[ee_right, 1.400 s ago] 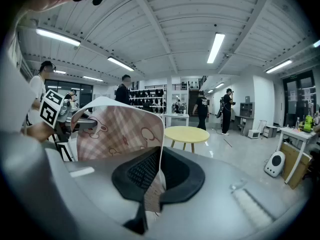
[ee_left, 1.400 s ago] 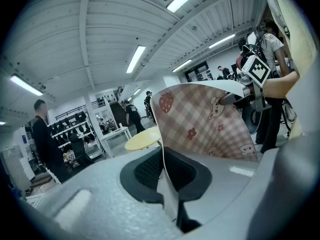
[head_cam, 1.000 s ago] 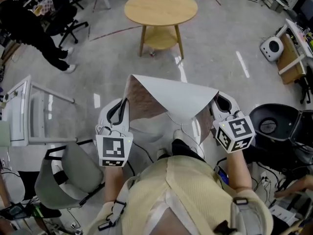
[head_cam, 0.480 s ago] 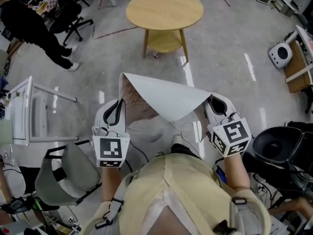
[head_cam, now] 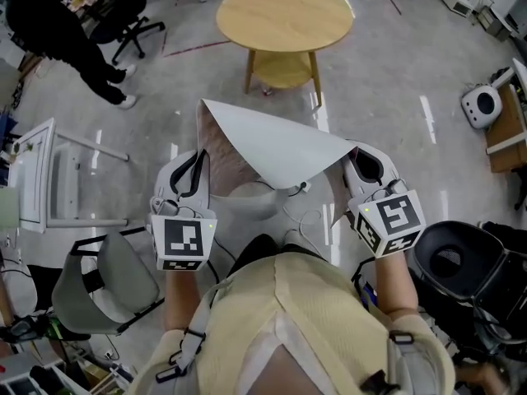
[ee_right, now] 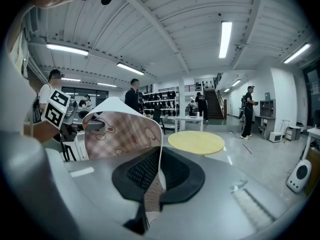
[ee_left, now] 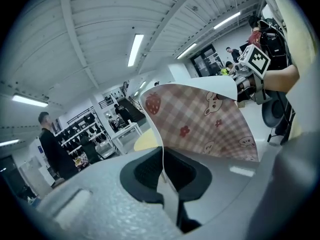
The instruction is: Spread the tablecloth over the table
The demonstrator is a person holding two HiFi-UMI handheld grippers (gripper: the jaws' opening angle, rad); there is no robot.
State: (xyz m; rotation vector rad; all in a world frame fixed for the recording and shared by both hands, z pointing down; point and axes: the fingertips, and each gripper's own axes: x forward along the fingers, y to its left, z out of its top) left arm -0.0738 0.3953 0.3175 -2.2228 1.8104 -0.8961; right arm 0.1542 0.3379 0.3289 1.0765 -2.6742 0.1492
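The tablecloth [head_cam: 272,146] has a white back and a pink check print with strawberries and bears [ee_left: 200,119]. It hangs folded in the air between my two grippers. My left gripper [head_cam: 198,156] is shut on its left edge, and the cloth's rim runs between the pads [ee_left: 162,171]. My right gripper [head_cam: 360,156] is shut on the right edge, which is pinched in the same way [ee_right: 159,171]. The round wooden table [head_cam: 284,13] stands ahead on the floor, apart from the cloth, with a lower shelf under its top. It also shows in the right gripper view, table [ee_right: 196,142].
A person in black [head_cam: 58,31] stands at the far left beside an office chair [head_cam: 136,27]. A white frame [head_cam: 41,179] and a grey chair [head_cam: 107,282] are on my left. A black round seat [head_cam: 453,262], a white device [head_cam: 482,104] and a wooden desk [head_cam: 506,130] are on my right.
Both grippers have carried the cloth forward toward the round table, with their hold on it unchanged. The black seat at the right has slid lower in the head view.
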